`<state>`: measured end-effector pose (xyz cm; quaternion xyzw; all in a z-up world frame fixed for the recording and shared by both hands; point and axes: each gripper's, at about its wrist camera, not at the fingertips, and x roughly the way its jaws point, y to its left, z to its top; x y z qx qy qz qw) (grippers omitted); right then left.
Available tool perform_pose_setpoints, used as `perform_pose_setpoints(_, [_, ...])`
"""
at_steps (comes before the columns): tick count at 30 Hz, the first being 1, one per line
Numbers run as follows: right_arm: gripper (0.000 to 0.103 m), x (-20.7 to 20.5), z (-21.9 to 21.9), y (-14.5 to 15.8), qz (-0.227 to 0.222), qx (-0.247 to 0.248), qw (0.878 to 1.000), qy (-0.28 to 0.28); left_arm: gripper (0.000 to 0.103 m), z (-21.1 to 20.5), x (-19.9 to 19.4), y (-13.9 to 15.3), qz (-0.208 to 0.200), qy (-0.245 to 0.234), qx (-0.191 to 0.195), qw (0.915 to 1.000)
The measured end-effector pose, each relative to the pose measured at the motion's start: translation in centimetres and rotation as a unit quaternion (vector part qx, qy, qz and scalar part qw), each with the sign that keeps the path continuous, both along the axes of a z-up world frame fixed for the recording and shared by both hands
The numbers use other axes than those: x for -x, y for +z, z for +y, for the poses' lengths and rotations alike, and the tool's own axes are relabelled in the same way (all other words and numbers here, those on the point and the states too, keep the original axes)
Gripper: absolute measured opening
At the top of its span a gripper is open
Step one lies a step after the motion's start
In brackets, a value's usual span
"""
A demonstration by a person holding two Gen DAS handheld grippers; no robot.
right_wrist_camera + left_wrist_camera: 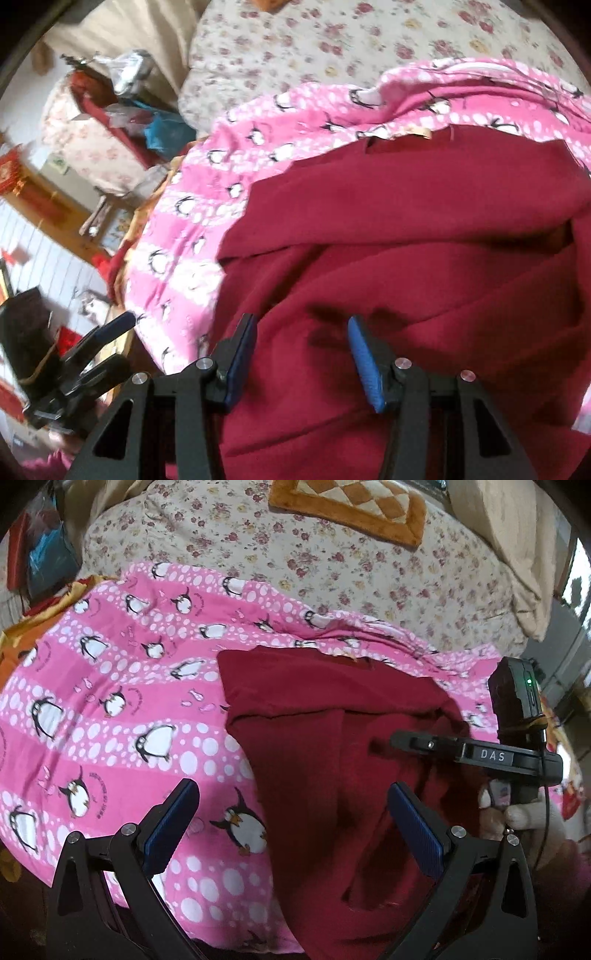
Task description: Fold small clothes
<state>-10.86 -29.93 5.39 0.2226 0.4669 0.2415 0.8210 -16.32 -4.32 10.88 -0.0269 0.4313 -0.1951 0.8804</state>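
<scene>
A dark red garment [314,746] lies rumpled and partly folded on the pink penguin-print blanket [110,701] that covers the near part of my bed, its upper edge reaching toward the flowered quilt [369,579] beyond. My left gripper [291,823] hangs over the seam where red cloth meets pink, its blue-padded jaws spread wide with nothing between them; the left pad sits above the blanket, the right pad above the garment, and neither presses on the fabric. My right gripper [301,358] hovers over the lower folds of the same garment, its jaws about half apart and gripping nothing, the red cloth lying loose under the gap between the pads. From the left camera, that right gripper shows from the side, reaching in over the garment's right half, with my white-gloved right hand [524,812] wrapped around its handle. From the right camera, the left gripper appears small at the lower left edge, past the blanket's border. The garment's neckline, with a pale tag, lies at the far side near the blanket's wrinkled edge. An orange-and-cream checked mat [351,506] rests on the quilt at the far end of the bed. Off the bed's left side stands cluttered furniture with red, blue and silvery items [129,107], too blurred to make out.
</scene>
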Motion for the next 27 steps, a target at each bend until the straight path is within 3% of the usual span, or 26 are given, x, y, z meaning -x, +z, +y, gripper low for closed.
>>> perform_pose_setpoints(5, [0.050,2.6,-1.4,2.7,-0.052,0.039,0.998,-0.005,0.102,-1.3,2.2,-0.6,0.019,-0.065,0.014,0.9976])
perform_pose_setpoints(9, [0.050,3.5,-3.3,1.9,-0.028,0.048,0.998,-0.019,0.102,-3.6,4.8,-1.6,0.024,-0.133,-0.011,0.9908])
perform_pose_setpoints(12, [0.050,4.4,-4.7,1.8,-0.031,0.033,0.998,-0.038,0.102,-5.2,7.0,-2.3,0.000,-0.181,-0.056,0.9818])
perform_pose_setpoints(15, [0.051,5.9,-6.0,2.2,-0.037,0.025,0.998,-0.048,0.102,-6.8,9.2,-3.5,-0.028,-0.243,-0.123,0.9617])
perform_pose_setpoints(18, [0.051,7.5,-6.3,1.9,-0.023,0.028,0.999,-0.022,0.102,-7.8,10.8,-4.5,-0.048,-0.286,-0.157,0.9441])
perform_pose_setpoints(22, [0.051,10.2,-5.6,1.3,0.005,0.017,0.999,0.029,0.102,-8.6,11.4,-5.6,-0.061,-0.315,-0.167,0.9321])
perform_pose_setpoints(27, [0.051,11.5,-5.1,-0.4,0.034,0.022,0.998,0.039,0.102,-9.9,11.7,-7.6,-0.081,-0.339,-0.224,0.9103])
